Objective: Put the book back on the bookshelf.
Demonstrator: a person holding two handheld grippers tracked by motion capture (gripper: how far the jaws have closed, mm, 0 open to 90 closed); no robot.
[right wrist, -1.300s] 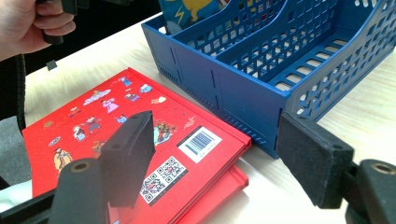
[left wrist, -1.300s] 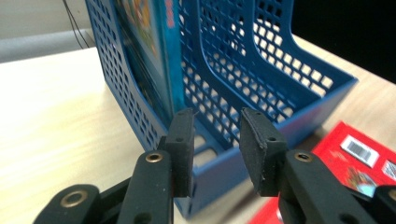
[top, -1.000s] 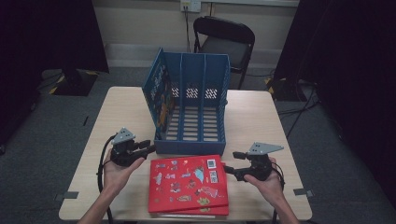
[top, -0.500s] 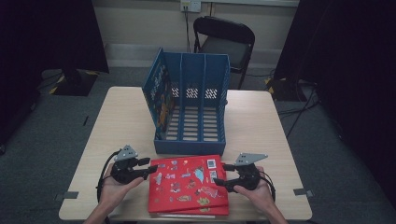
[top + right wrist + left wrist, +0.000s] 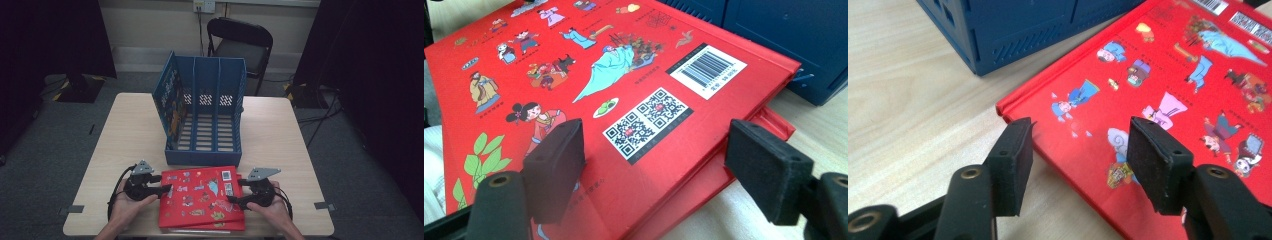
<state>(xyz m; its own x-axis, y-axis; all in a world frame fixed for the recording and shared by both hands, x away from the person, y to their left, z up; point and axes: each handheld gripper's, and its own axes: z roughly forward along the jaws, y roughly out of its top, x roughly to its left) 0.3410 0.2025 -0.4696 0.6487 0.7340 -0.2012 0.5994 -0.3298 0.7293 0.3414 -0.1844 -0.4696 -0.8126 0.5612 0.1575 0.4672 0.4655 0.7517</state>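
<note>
The red book [image 5: 574, 65] has a glossy, smooth hardcover that catches a soft sheen, with printed cartoon figures and white label patches for the barcode and square codes. The blue file rack [image 5: 207, 112] looks like moulded matt plastic, slatted and perforated. The desk [image 5: 908, 85] shows a pale wood-grain top with a smooth, dull finish. The left tongs [image 5: 1075, 150] and right tongs [image 5: 664, 165] carry black, matt, foam-like pads on hard black plastic arms with small brass-coloured metal rivets.
</note>
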